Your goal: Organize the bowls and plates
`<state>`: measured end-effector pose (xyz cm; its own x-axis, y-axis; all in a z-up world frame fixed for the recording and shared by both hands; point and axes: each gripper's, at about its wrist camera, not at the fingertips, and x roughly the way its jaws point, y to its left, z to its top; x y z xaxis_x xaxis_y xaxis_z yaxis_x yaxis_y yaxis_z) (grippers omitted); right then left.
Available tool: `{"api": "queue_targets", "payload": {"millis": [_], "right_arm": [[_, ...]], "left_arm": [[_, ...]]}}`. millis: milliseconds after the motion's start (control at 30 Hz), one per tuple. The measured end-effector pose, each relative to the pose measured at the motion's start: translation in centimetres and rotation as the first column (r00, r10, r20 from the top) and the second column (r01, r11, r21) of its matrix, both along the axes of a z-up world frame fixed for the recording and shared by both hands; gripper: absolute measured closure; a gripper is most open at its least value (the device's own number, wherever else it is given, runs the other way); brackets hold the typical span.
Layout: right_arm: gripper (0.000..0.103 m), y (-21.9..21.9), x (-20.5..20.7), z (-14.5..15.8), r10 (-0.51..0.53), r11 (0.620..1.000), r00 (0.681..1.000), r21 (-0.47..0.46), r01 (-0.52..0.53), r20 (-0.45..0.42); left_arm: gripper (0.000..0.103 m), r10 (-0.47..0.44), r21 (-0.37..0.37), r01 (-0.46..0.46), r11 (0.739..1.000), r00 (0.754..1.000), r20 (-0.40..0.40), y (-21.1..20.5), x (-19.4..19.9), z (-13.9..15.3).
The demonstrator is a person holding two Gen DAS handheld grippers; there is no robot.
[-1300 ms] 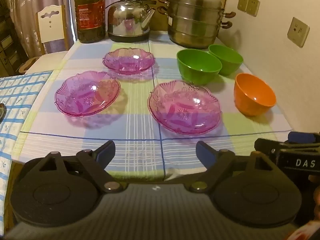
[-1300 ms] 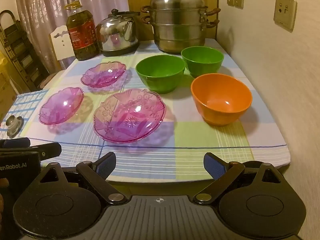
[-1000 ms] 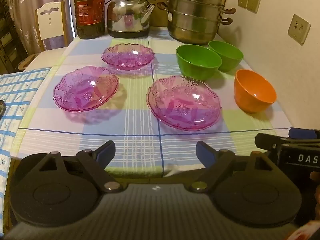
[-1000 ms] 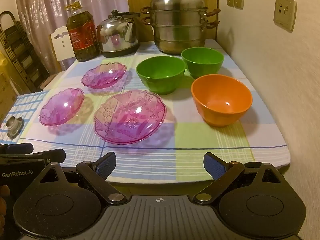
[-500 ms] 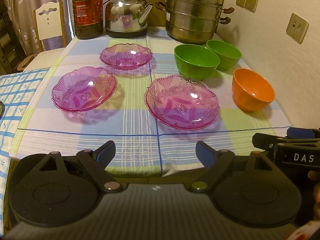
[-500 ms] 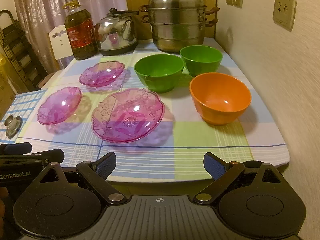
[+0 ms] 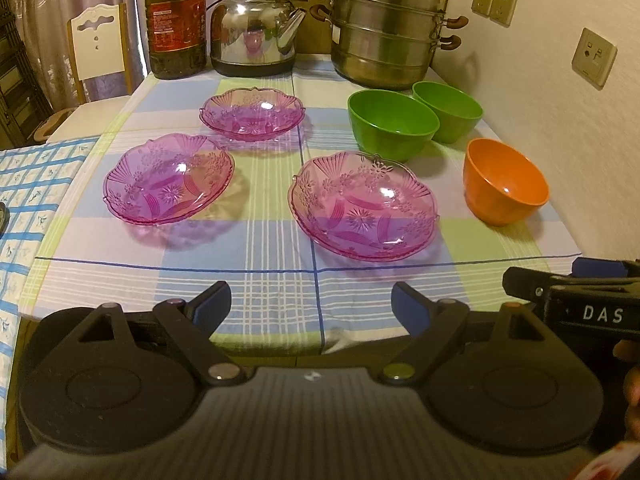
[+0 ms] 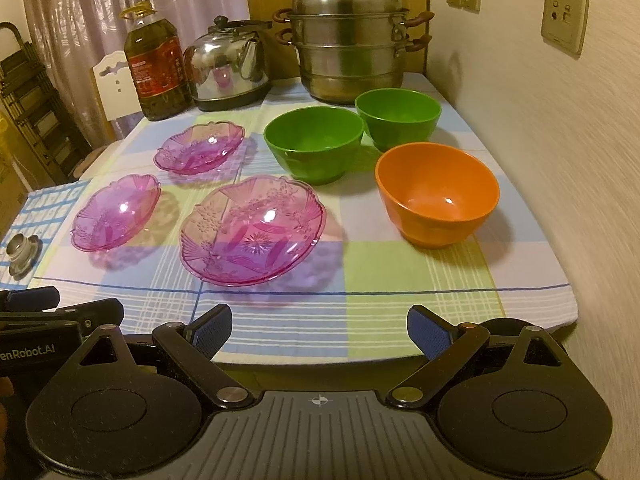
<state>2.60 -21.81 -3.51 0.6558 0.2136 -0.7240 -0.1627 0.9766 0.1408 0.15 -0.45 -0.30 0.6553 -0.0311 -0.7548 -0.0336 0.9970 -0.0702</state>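
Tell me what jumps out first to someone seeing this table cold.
Three purple glass plates stand out on the checked tablecloth: the largest near the front edge, one to its left, one behind. To their right, by the wall, sit an orange bowl and two green bowls, the green pair touching or nearly so. Both grippers, left and right, are open and empty at the near edge.
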Motion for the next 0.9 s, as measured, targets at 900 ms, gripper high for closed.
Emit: {"api": "queue_targets", "payload": {"millis": [900], "right_arm": [[0.009, -0.09, 0.18, 0.10, -0.004, 1.000, 1.000, -0.003, 0.004, -0.002]], "left_arm": [[0.017, -0.001, 0.001, 0.001, 1.000, 1.000, 0.001, -0.26, 0.08, 0.20]]}}
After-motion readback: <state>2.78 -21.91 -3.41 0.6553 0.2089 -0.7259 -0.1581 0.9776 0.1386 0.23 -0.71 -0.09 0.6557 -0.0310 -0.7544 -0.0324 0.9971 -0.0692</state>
